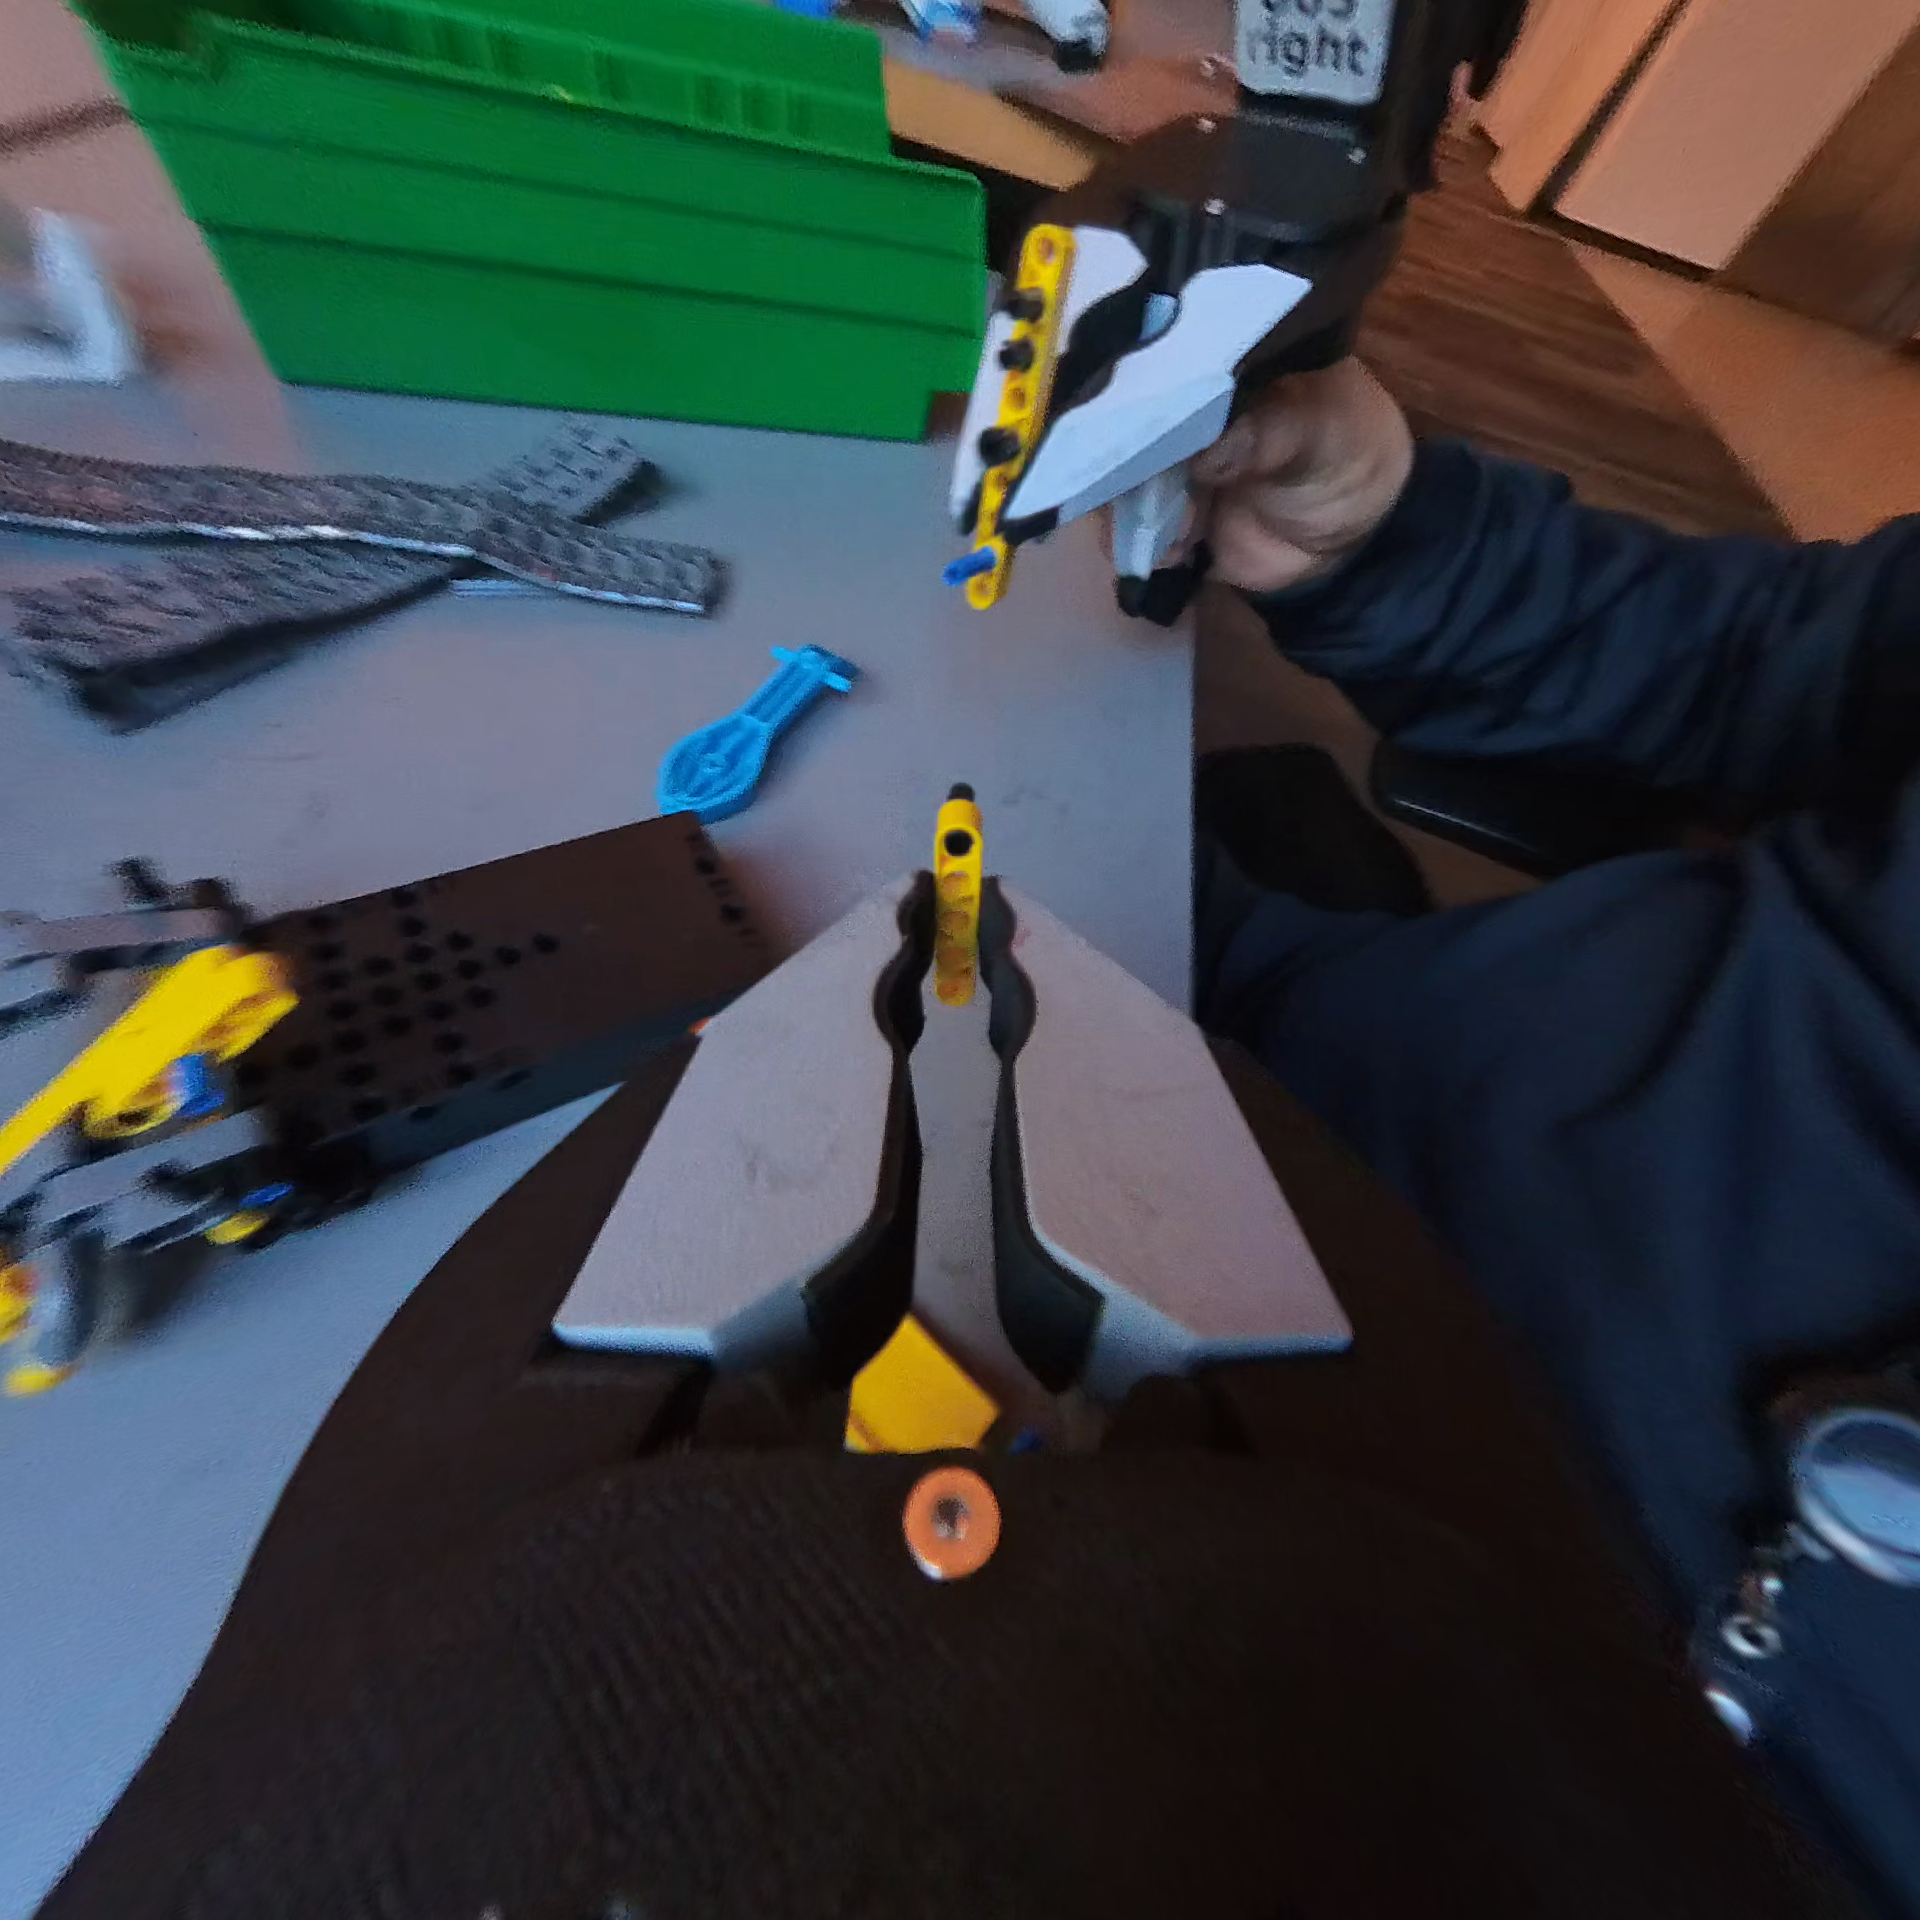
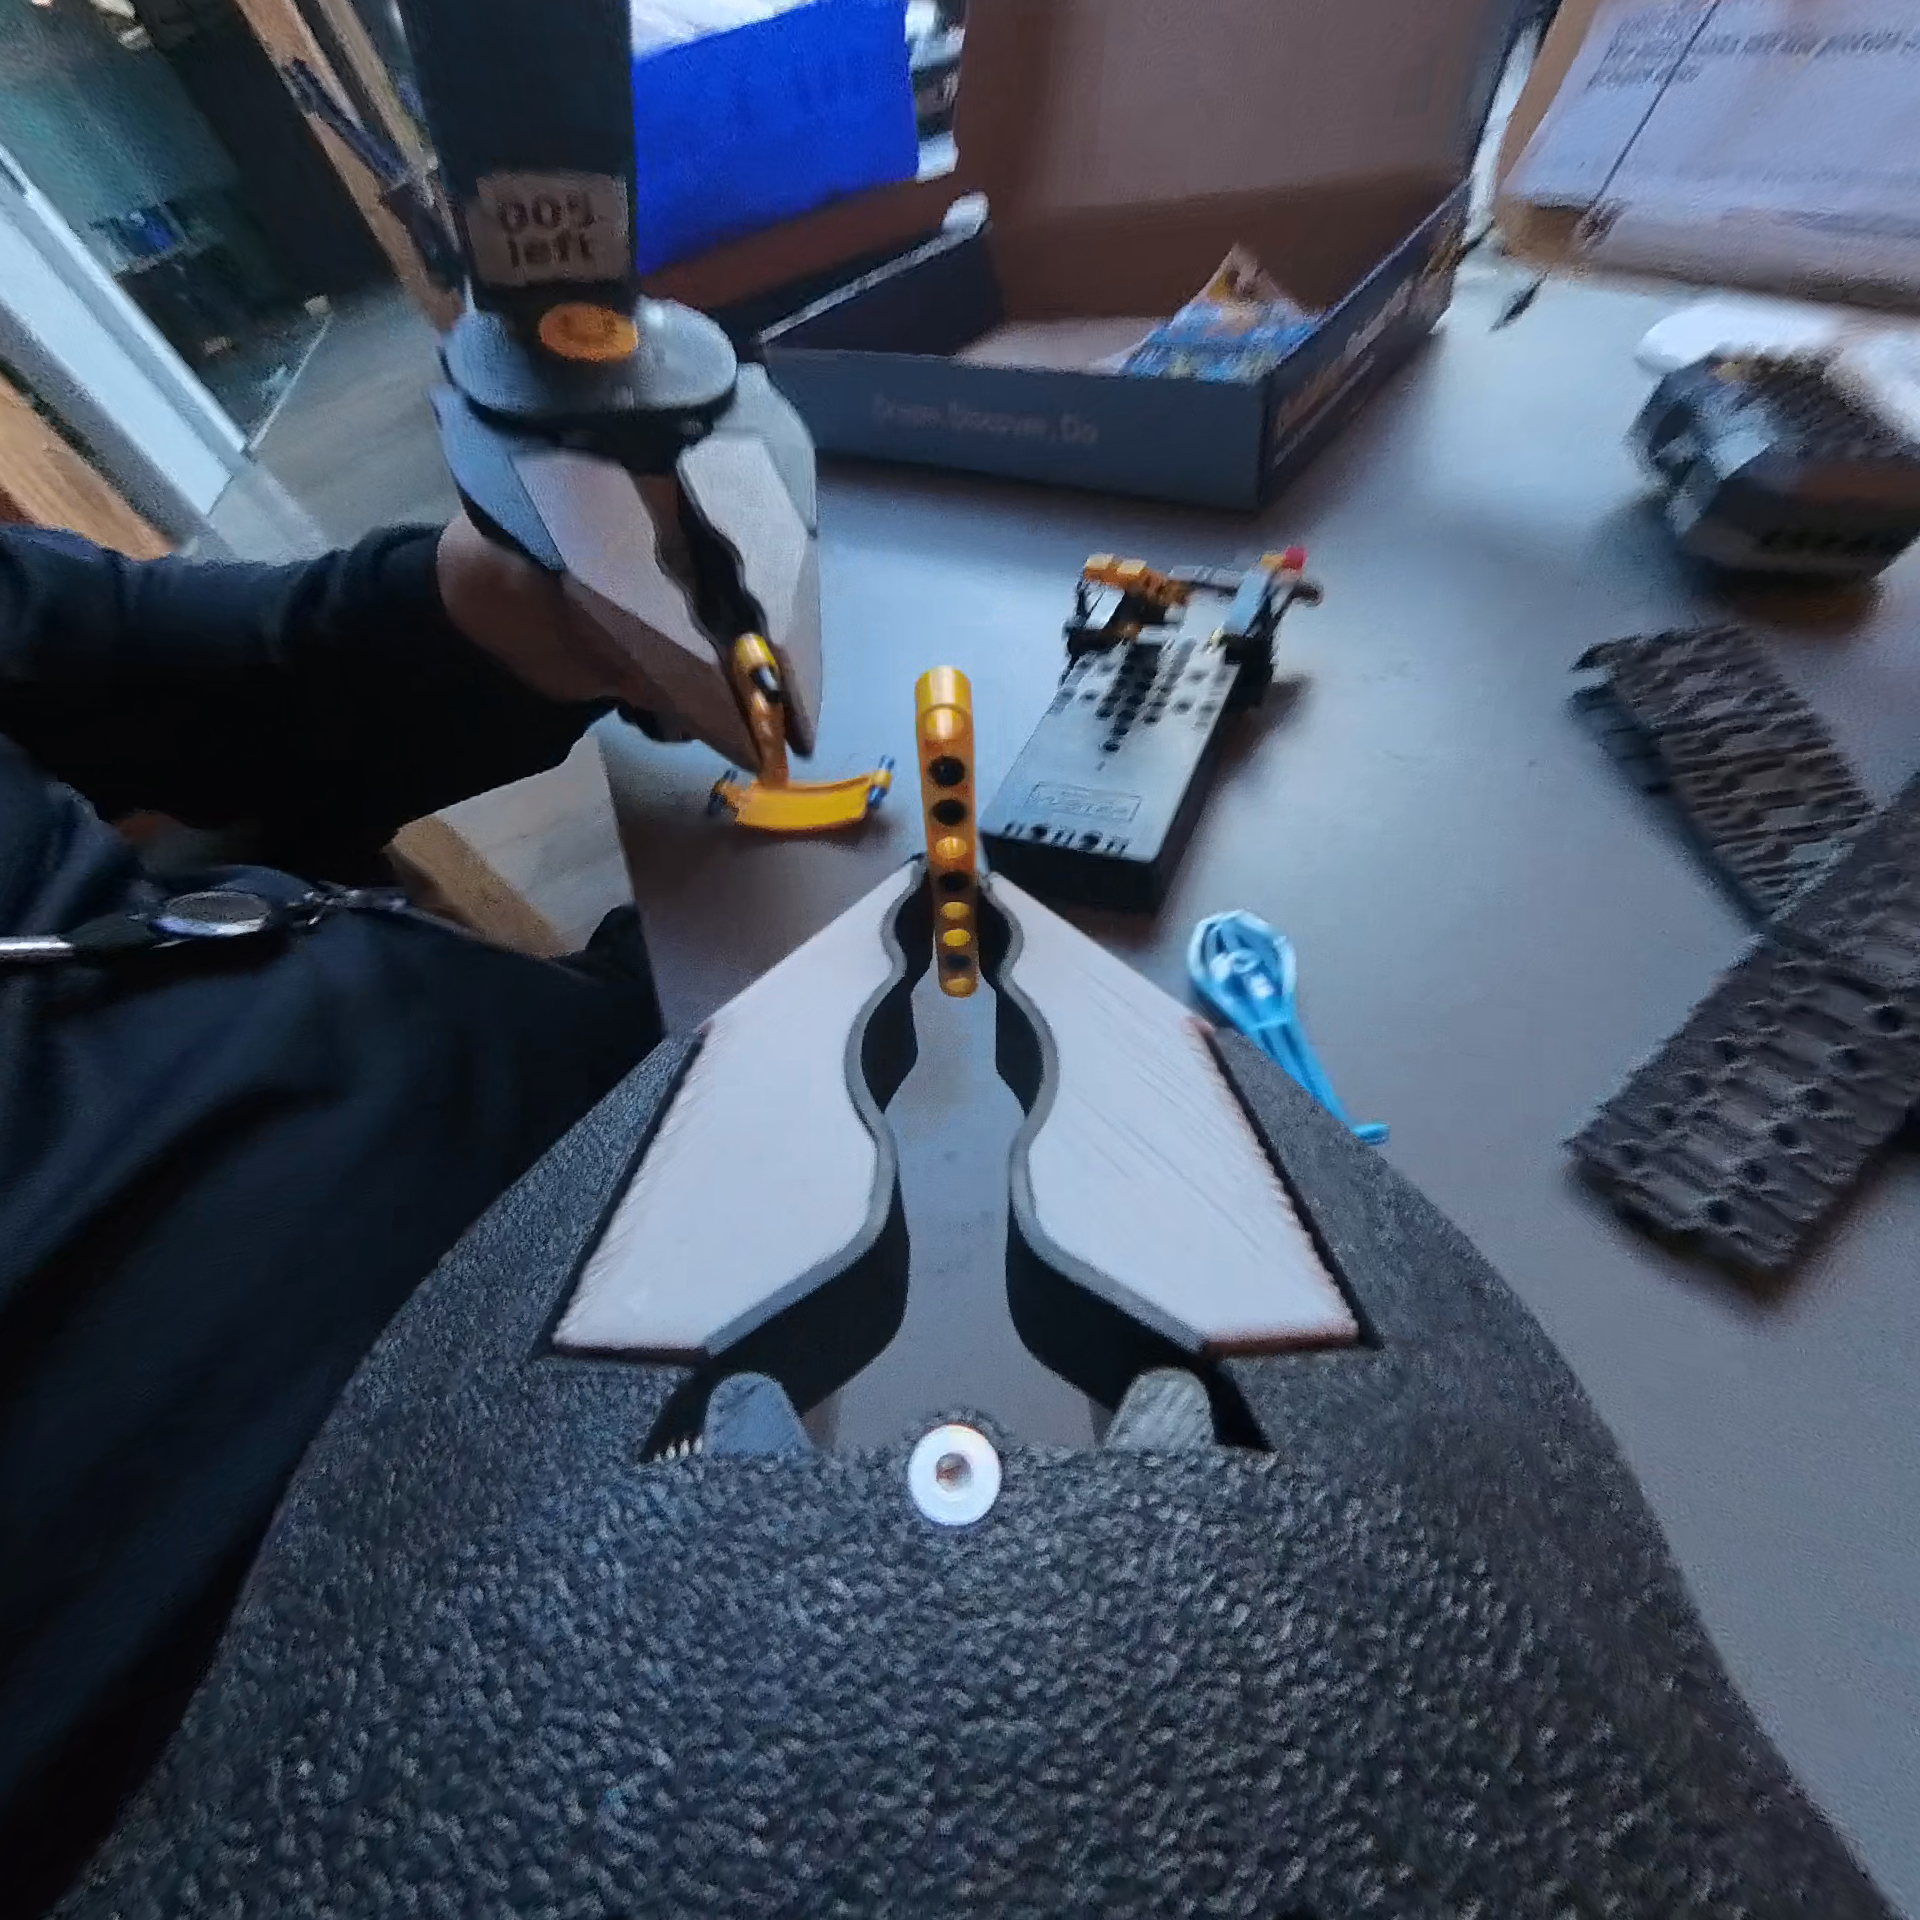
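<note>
My left gripper (image 1: 956,896) is shut on a short yellow holed beam (image 1: 956,935) that stands upright between its tips. In the right wrist view that left gripper (image 2: 771,732) holds this piece (image 2: 800,802), which ends in a curved yellow crossbar just above the table. My right gripper (image 2: 951,883) is shut on a long yellow holed beam (image 2: 948,800) with black pins. In the left wrist view it (image 1: 1003,525) hangs tips-down near the table's right edge, with the beam (image 1: 1016,416) upright. The two held pieces are apart.
A black holed block with yellow and black parts attached (image 2: 1127,748) (image 1: 488,997) lies mid-table. A blue plastic tool (image 1: 743,738) (image 2: 1252,982) lies beside it. Black studded plates (image 1: 312,540) (image 2: 1766,935), a green bin (image 1: 582,229) and an open cardboard box (image 2: 1039,426) stand farther off.
</note>
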The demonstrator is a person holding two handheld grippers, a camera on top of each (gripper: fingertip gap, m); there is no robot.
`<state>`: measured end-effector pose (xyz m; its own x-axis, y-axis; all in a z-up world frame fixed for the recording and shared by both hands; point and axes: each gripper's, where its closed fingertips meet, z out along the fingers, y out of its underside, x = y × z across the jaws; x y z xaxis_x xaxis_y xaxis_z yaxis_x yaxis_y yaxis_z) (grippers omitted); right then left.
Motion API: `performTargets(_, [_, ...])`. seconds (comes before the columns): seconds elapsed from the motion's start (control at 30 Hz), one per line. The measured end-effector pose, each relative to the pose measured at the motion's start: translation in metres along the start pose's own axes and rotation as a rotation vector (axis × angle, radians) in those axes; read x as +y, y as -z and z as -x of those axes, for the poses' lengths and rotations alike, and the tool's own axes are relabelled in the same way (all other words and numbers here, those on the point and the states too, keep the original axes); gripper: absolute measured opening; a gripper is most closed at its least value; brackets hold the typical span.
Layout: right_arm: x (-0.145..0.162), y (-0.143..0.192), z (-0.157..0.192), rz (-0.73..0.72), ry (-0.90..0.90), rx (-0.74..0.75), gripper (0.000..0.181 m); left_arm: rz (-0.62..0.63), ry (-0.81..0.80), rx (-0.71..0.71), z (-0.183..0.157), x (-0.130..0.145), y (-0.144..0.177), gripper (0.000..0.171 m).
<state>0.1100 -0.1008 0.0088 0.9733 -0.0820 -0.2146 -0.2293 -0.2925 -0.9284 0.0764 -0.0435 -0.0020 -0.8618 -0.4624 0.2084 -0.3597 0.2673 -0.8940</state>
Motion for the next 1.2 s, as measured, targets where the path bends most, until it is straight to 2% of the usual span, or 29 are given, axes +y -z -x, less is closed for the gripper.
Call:
performTargets(0.1, [0.032,-0.013,0.008,0.194,-0.081,-0.040,0.006,-0.078,0.050,0.114,-0.020,-0.019,-0.010,0.006])
performTargets(0.17, [0.054,-0.016,-0.001,0.328,-0.026,0.055,0.006,-0.110,0.020,0.155,-0.028,-0.025,-0.010,0.006])
performTargets(0.27, [0.063,-0.024,-0.009,0.390,0.077,0.159,0.006,-0.150,-0.062,0.191,-0.039,-0.028,-0.008,0.006])
performTargets(0.37, [0.069,-0.029,-0.018,0.408,0.082,0.201,0.016,-0.185,-0.067,0.223,-0.044,-0.030,-0.010,0.006])
performTargets(0.43, [0.065,-0.026,-0.023,0.374,0.084,0.234,0.023,-0.176,-0.058,0.211,-0.042,-0.027,-0.012,0.006])
performTargets(0.5, [0.047,-0.021,-0.021,0.279,0.122,0.249,0.024,-0.204,-0.038,0.209,-0.040,-0.029,-0.011,0.006])
performTargets(0.63, [0.010,-0.025,0.030,0.069,0.175,0.052,0.025,-0.323,0.065,0.195,-0.030,-0.041,-0.007,0.006])
performTargets(0.73, [-0.003,-0.032,0.052,-0.002,0.125,-0.035,0.027,-0.445,0.169,0.255,-0.032,-0.051,-0.004,0.006])
performTargets(0.83, [-0.011,-0.035,0.061,-0.064,0.054,-0.086,0.011,-0.510,0.228,0.342,-0.042,-0.055,-0.006,0.006])
performTargets(0.93, [-0.018,-0.033,0.067,-0.128,-0.021,-0.151,0.006,-0.496,0.205,0.327,-0.045,-0.052,-0.012,0.006])
performTargets(1.03, [-0.014,-0.032,0.066,-0.118,-0.036,-0.176,0.005,-0.483,0.149,0.308,-0.049,-0.052,-0.012,0.005])
performTargets(1.2, [0.008,-0.030,0.054,0.046,0.052,-0.096,0.005,-0.354,0.033,0.219,-0.040,-0.041,-0.011,0.013])
